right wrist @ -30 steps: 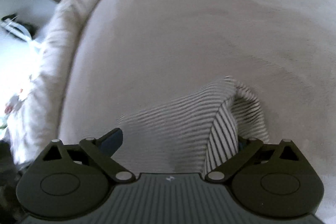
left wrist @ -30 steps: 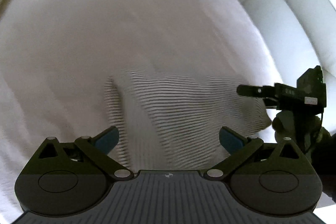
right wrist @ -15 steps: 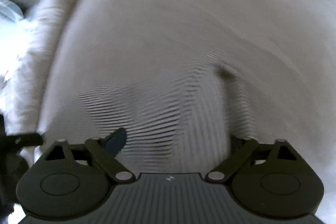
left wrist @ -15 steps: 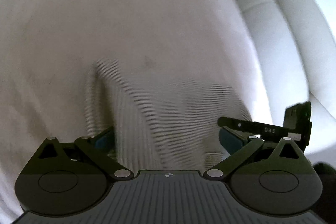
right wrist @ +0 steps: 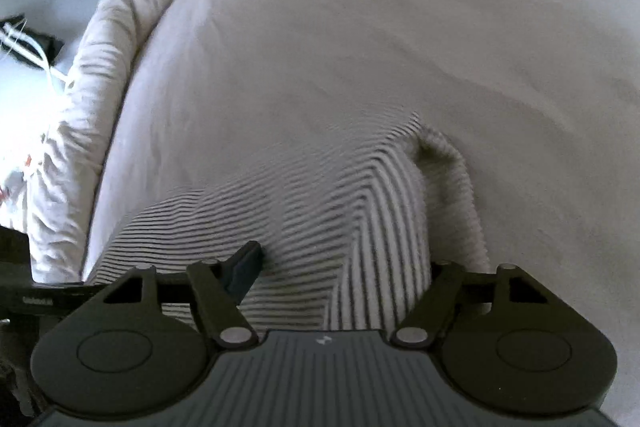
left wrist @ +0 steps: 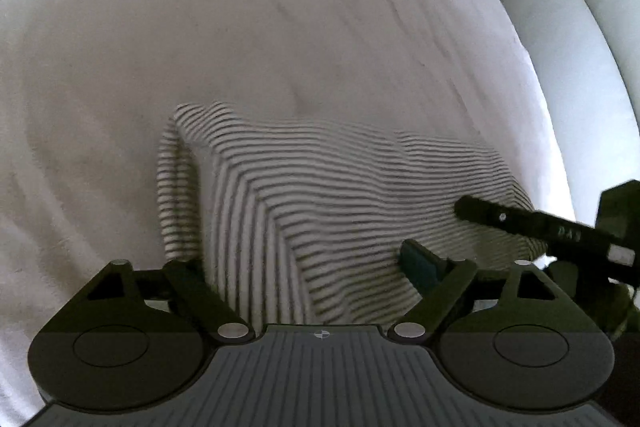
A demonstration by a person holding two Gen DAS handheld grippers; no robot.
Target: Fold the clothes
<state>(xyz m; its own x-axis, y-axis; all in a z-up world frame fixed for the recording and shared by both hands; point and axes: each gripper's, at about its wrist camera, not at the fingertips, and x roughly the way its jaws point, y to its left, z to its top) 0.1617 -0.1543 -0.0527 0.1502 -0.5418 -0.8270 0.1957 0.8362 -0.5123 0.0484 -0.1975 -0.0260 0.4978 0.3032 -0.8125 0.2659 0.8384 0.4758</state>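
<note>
Left wrist: striped garment (left wrist: 320,211) between spread fingers (left wrist: 420,263).

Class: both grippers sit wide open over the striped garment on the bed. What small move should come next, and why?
Probably lower the left gripper and right gripper and close them on the near edge of the striped garment: both stand open with cloth between their fingers, and it lies rumpled on the bed, not yet folded flat.
</note>
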